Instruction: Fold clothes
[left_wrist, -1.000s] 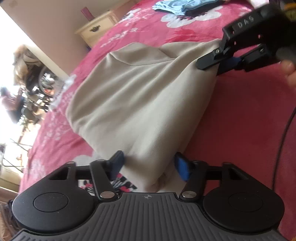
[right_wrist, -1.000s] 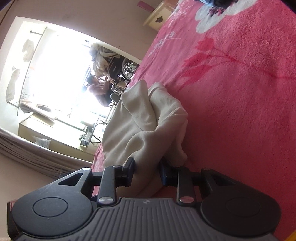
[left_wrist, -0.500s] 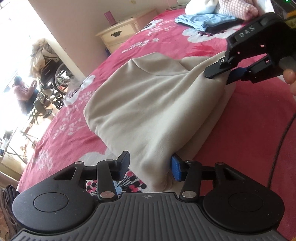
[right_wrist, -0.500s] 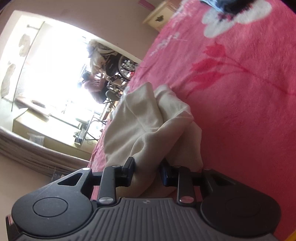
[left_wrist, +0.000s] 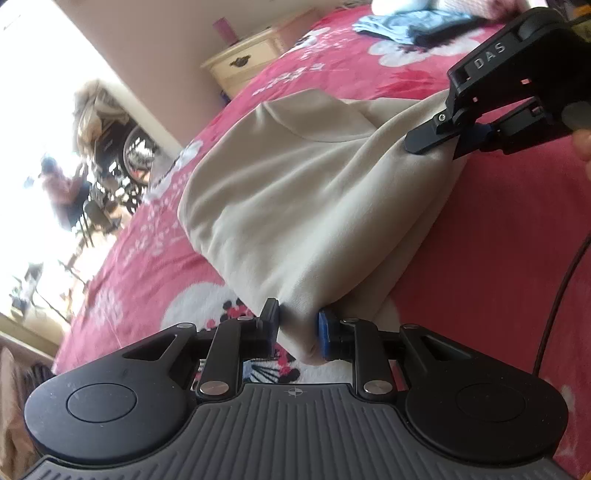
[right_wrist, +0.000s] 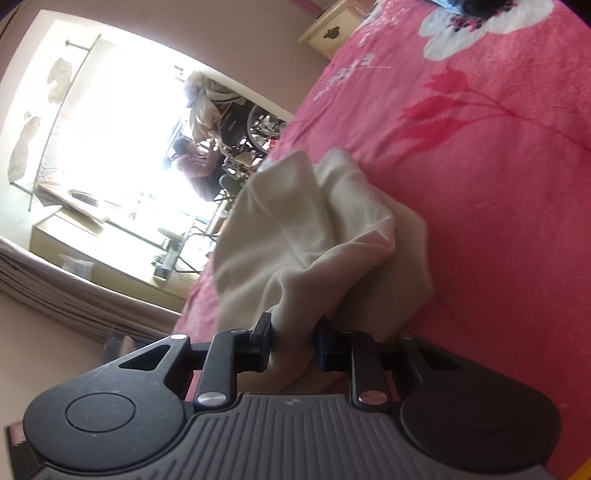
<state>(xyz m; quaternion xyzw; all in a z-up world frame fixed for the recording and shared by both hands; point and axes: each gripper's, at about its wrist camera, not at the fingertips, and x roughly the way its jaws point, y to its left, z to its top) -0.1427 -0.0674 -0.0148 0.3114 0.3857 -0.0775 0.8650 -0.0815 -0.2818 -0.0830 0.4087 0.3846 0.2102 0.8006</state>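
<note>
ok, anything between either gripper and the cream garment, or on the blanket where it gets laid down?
No. The left gripper and right gripper are each shut directly on the cream garment. The pink blanket beside it shows bare; the blue clothes lie far off.

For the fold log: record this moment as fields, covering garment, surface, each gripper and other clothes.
garment: cream garment, partly lifted and draped between both grippers
surface: pink floral blanket
left gripper: shut on a bunched edge of the cream garment
right gripper: shut on another edge; also seen in the left wrist view
other clothes: blue clothes at the far end
furniture: cream nightstand beside the bed
</note>
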